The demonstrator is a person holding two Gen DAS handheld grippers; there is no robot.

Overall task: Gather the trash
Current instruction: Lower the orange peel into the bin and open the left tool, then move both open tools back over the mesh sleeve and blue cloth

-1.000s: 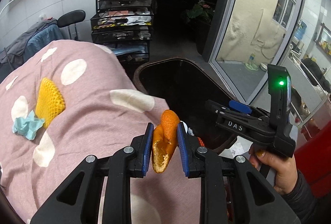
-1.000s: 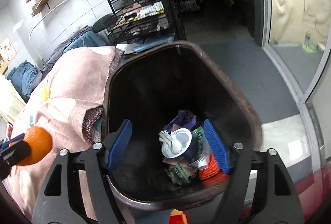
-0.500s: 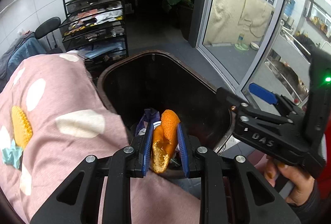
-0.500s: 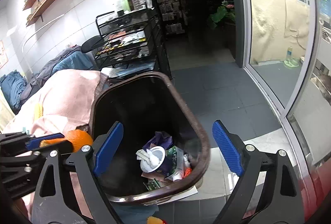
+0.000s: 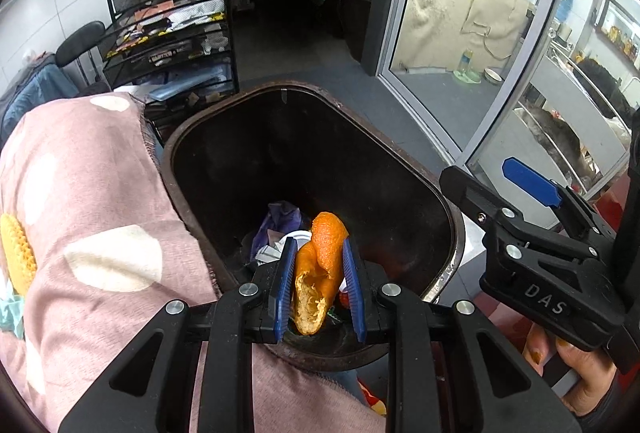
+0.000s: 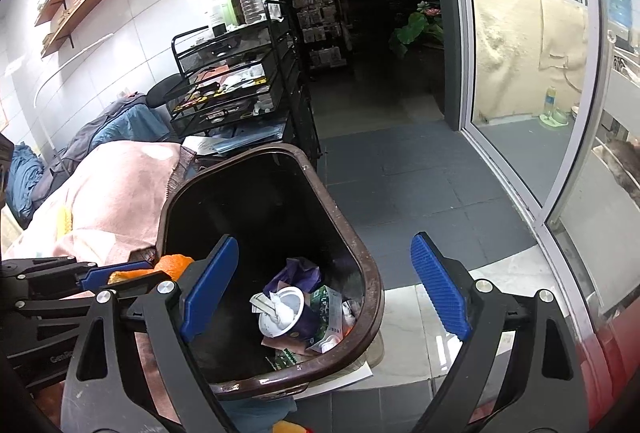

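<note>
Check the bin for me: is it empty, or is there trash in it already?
Not empty. The brown bin has trash at its bottom, including a white cup and crumpled wrappers, but it is far from full; dark inner walls show above.

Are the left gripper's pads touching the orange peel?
Touching. The left wrist view shows both blue pads pressed against the orange peel, held over the bin by the left gripper.
</note>
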